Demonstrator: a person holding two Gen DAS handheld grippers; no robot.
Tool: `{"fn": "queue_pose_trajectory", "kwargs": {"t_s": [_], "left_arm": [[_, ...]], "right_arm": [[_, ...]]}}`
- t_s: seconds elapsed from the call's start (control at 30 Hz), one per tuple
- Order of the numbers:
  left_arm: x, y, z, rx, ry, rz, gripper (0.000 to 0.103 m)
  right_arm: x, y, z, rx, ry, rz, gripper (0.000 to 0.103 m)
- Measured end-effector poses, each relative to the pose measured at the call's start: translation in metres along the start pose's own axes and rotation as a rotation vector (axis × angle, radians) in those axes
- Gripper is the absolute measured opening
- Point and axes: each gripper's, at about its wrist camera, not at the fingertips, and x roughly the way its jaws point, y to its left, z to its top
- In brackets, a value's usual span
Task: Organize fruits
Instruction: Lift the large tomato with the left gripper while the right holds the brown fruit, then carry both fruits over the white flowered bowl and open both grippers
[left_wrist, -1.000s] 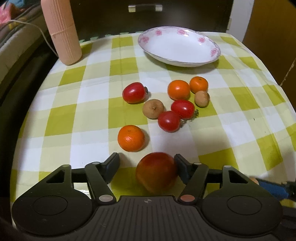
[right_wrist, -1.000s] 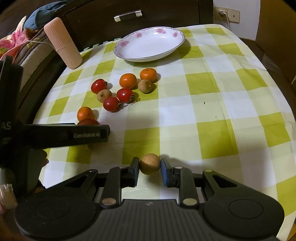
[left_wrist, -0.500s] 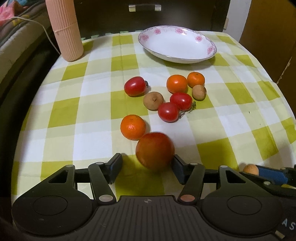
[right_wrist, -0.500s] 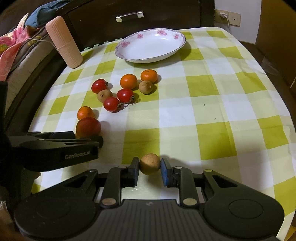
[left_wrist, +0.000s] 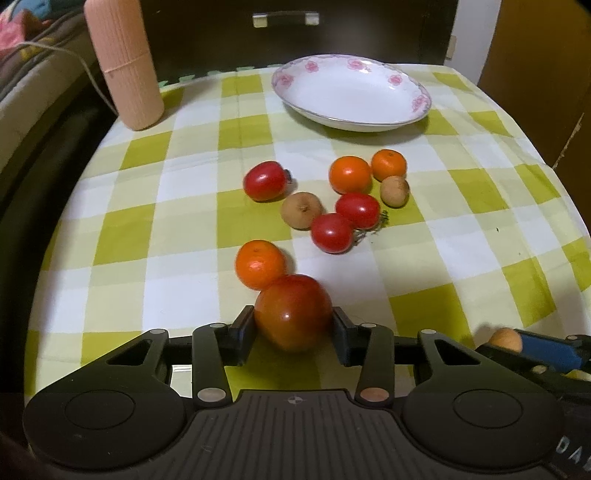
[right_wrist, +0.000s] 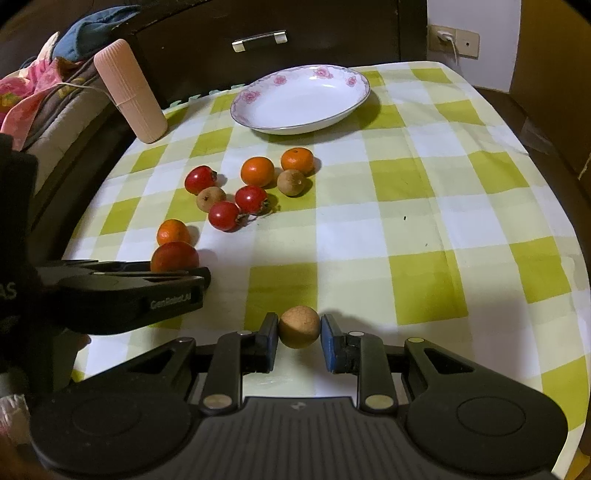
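Observation:
A big red-orange fruit lies on the checked cloth between the pads of my left gripper. The jaws are closing and both pads touch its sides. An orange rests against its far side. From the right wrist view the same fruit shows just past the left gripper's fingers. My right gripper is shut on a small brown round fruit near the front edge of the table. A white flowered plate stands empty at the back.
In the middle of the cloth lie two more oranges, three red tomatoes and two small brown fruits. A pink ribbed cylinder stands at the back left. A dark cabinet is behind the table, and bedding is to the left.
The left gripper's jaws have drawn in from wide apart to the sides of the big red-orange fruit. The right gripper keeps hold of the small brown fruit and has not moved.

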Motion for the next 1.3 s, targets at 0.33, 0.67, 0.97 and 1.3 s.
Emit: {"fn": "queue_pose_trajectory", "kwargs": {"t_s": [0.33,0.67,0.97,1.3], "left_arm": [[-0.022,0.004,0.006,-0.023,-0.006,-0.067,0.050],[-0.024,-0.003,0.042,-0.021,-0.045,-0.141,0.050],[-0.005,-0.003,0.101,-0.030,-0.075,-0.153,0.050],[0.046,-0.004,0.161,-0.047,-0.065,-0.151,0.049]], "right_arm": [[-0.006,0.003,0.008,-0.008,-0.027,0.007,0.024],[-0.001,-0.004,0.045,0.014,-0.055,0.008,0.024],[0.021,-0.013,0.106,-0.001,-0.080,0.005,0.024],[0.068,-0.042,0.175,0.036,-0.082,0.011,0.024]]}}
